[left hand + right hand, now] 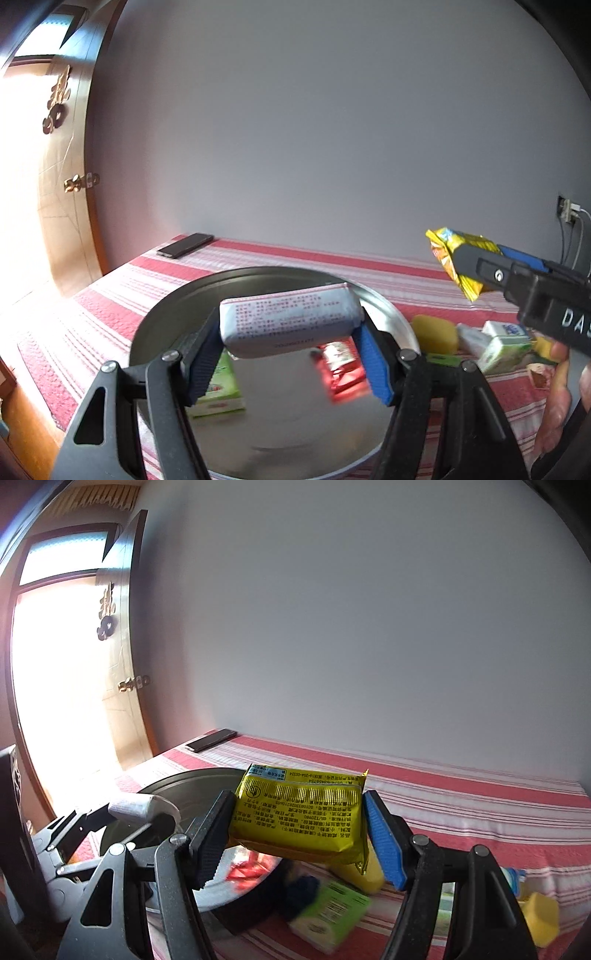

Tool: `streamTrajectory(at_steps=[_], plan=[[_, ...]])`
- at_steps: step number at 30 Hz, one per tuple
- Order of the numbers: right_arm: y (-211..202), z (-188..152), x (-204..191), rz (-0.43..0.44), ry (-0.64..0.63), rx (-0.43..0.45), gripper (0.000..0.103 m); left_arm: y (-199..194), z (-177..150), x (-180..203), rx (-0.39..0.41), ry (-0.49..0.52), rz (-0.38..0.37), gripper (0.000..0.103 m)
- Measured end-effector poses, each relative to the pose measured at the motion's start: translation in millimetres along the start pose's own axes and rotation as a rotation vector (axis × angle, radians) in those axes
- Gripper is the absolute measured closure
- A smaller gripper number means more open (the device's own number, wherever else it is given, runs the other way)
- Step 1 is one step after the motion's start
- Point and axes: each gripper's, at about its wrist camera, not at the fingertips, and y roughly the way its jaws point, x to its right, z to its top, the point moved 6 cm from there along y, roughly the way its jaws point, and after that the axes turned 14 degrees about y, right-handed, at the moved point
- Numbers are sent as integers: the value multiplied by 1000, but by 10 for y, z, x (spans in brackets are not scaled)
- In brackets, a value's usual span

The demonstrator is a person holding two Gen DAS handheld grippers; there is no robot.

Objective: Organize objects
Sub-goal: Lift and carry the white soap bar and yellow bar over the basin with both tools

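Left gripper (pixel 290 345) clamping white tissue pack (pixel 290 325) endwise: soft, light. Right gripper (pixel 295 834) pinching yellow snack packet (pixel 299 814): slick, crushable.

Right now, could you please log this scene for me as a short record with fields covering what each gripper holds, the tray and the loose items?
left gripper: jaws shut on white packet, held above the tray
right gripper: jaws shut on yellow packet, held in the air
tray: round, metal, on the striped cloth
in tray: green box, red packet
beside tray: yellow and green-white items, blurred
phone: far corner of the cloth
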Motion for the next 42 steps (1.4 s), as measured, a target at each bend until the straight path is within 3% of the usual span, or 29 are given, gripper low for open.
streamTrajectory(at_steps=[14,26,42], plan=[[800,-192,-322,7,-36,-158,32,151,-158,-244,-103,-17,19,35],[1031,-350,-389,4,-74,-234,32,317,-245,-324,-153,-14,12,35],[1226,-500,-447,-2,-86,-304,31,315,-245,-369,-162,-13,24,35]])
